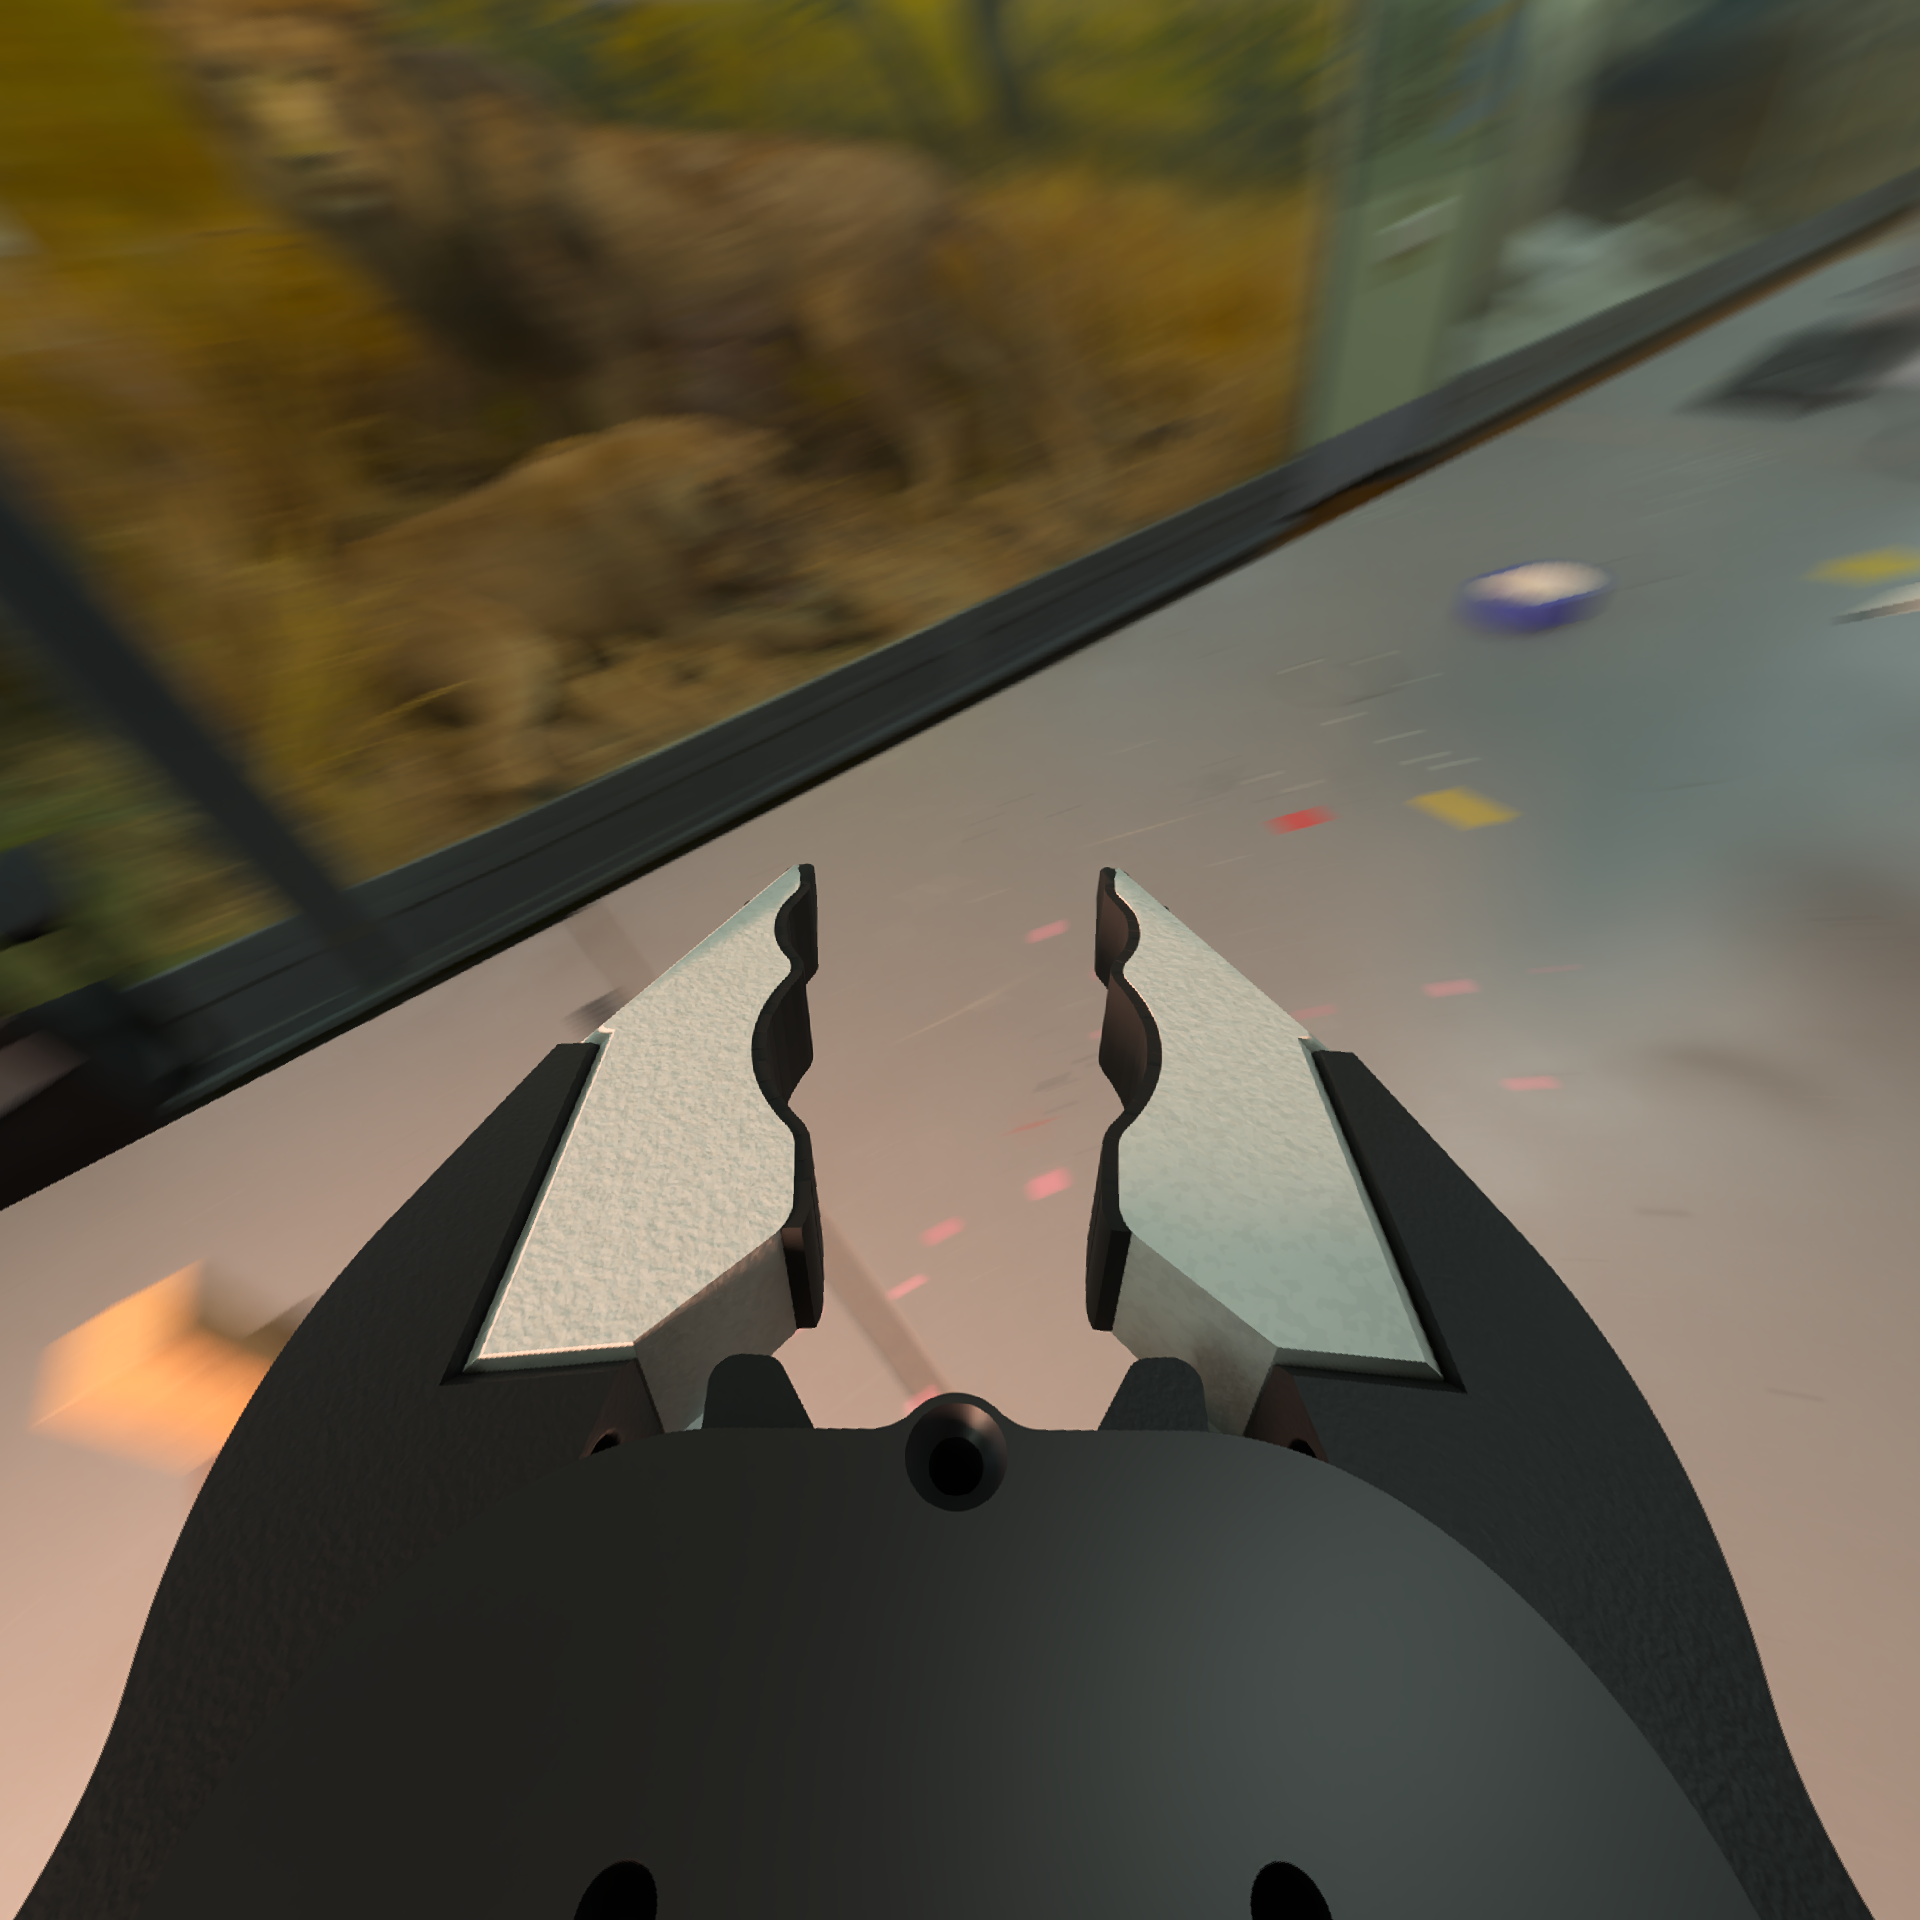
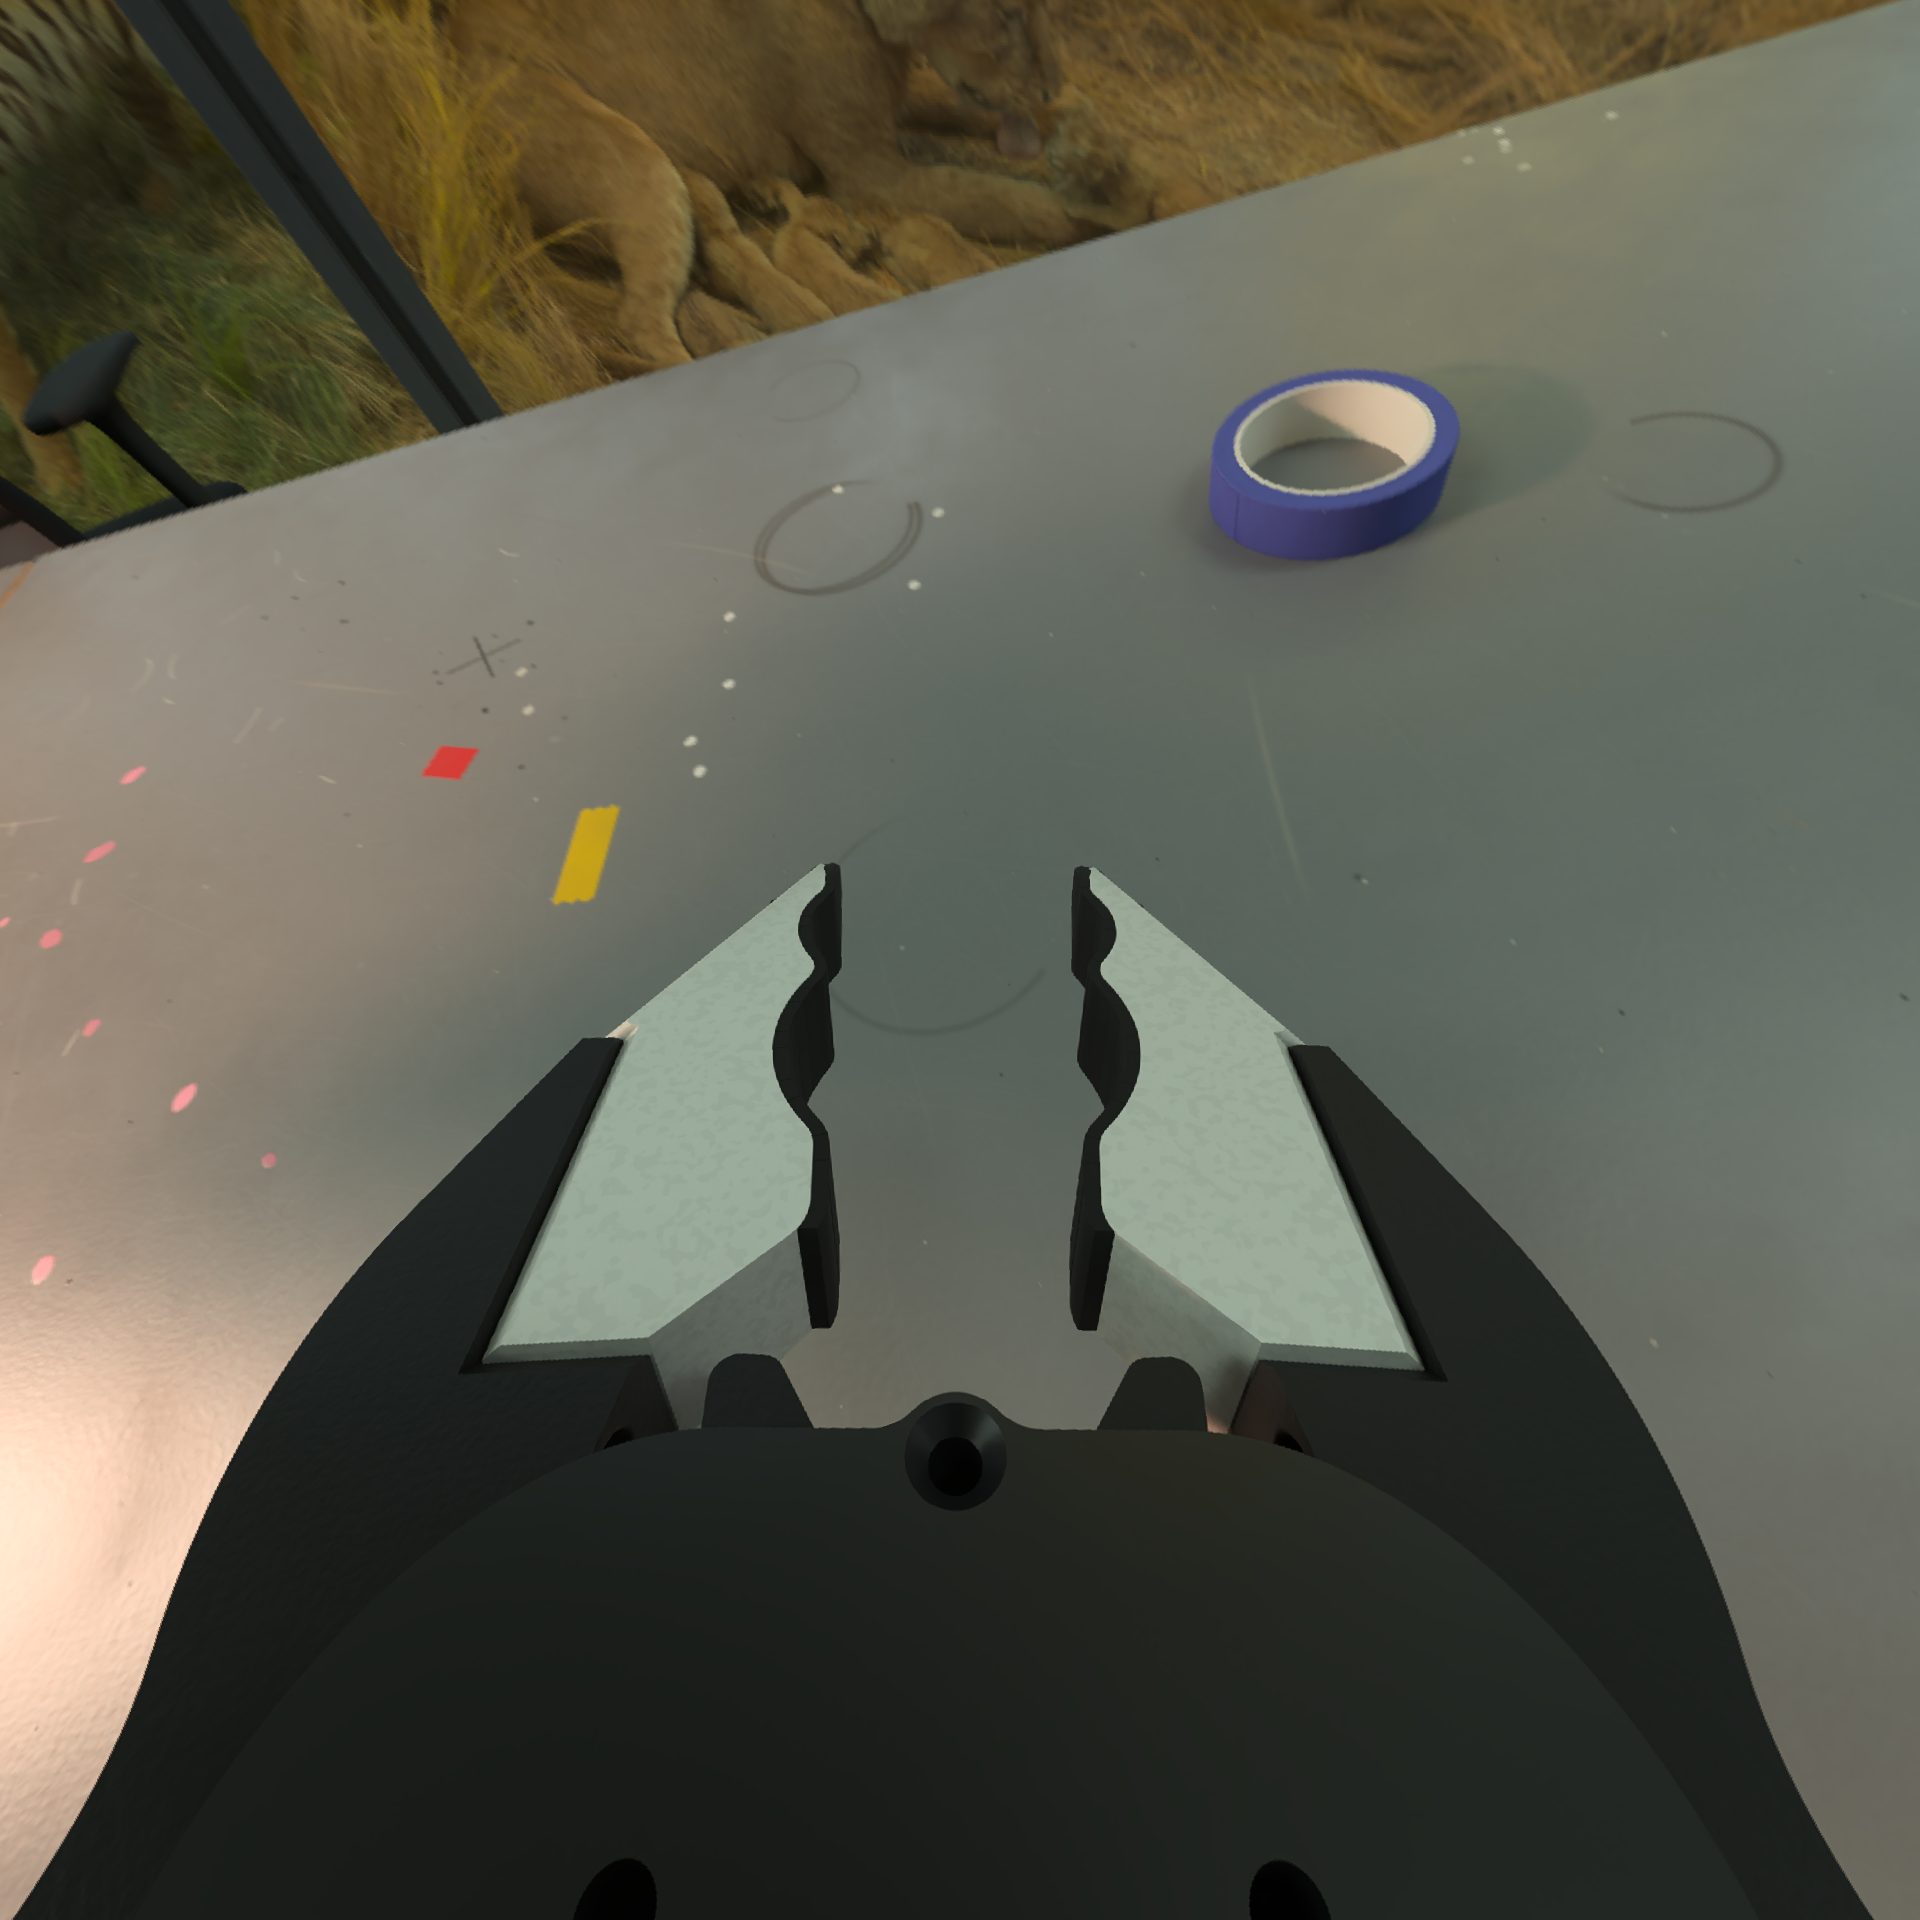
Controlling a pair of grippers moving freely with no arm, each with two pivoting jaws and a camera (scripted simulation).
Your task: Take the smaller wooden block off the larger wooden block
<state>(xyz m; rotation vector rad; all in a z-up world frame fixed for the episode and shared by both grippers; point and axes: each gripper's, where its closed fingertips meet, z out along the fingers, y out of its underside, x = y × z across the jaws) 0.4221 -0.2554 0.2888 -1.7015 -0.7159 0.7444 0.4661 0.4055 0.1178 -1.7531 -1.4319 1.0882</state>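
My left gripper (image 1: 956, 883) is open and empty above the grey table (image 1: 1143, 1039); its view is blurred. A pale orange, wood-coloured blurred shape (image 1: 135, 1361) shows at the left edge, beside the gripper's body; I cannot tell which block it is. My right gripper (image 2: 956, 883) is open and empty above the grey table (image 2: 1351, 935). No wooden block shows in the right wrist view.
A blue tape roll (image 2: 1335, 462) lies on the table far right of my right gripper; it also shows blurred in the left wrist view (image 1: 1536, 597). The table's dark edge (image 1: 935, 675) runs diagonally. Yellow (image 2: 587, 854) and red (image 2: 450, 762) tape marks lie on the table.
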